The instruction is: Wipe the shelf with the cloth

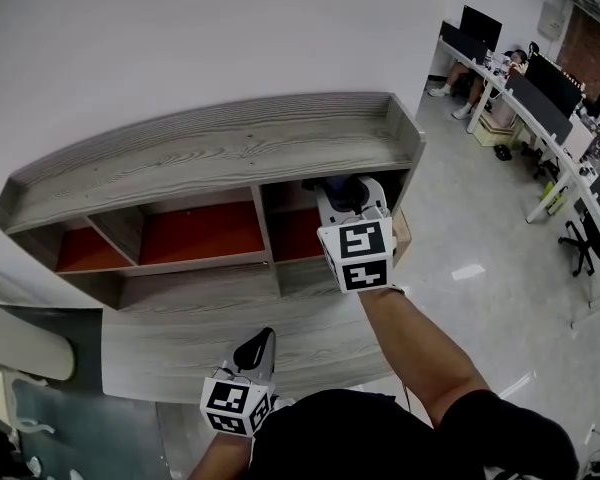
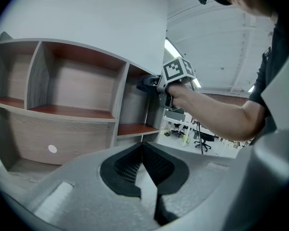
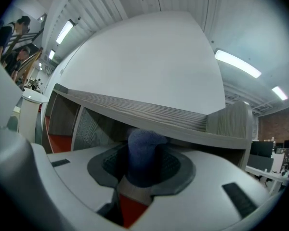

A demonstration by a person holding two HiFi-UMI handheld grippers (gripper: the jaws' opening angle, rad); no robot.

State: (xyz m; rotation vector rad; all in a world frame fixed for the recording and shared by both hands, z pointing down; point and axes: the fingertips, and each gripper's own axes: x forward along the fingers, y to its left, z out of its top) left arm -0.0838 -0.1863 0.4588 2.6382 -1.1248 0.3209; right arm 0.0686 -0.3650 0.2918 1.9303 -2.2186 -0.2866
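Observation:
The grey wood-grain shelf (image 1: 220,158) stands against a white wall, its open compartments floored in red. My right gripper (image 1: 348,200) reaches into the right-hand compartment and is shut on a dark blue cloth (image 1: 338,184). In the right gripper view the cloth (image 3: 143,153) stands bunched between the jaws, just under the shelf's top board (image 3: 149,113). My left gripper (image 1: 262,338) hangs low over the lower ledge, shut and holding nothing. In the left gripper view its jaws (image 2: 143,150) meet in front of the compartments, with the right gripper (image 2: 156,83) beyond.
A brown box (image 1: 401,233) sits beside the shelf's right end. Office desks with monitors (image 1: 540,98) and a seated person (image 1: 480,78) fill the far right. A white curved object (image 1: 20,343) is at the lower left. Two people (image 3: 12,32) stand far off.

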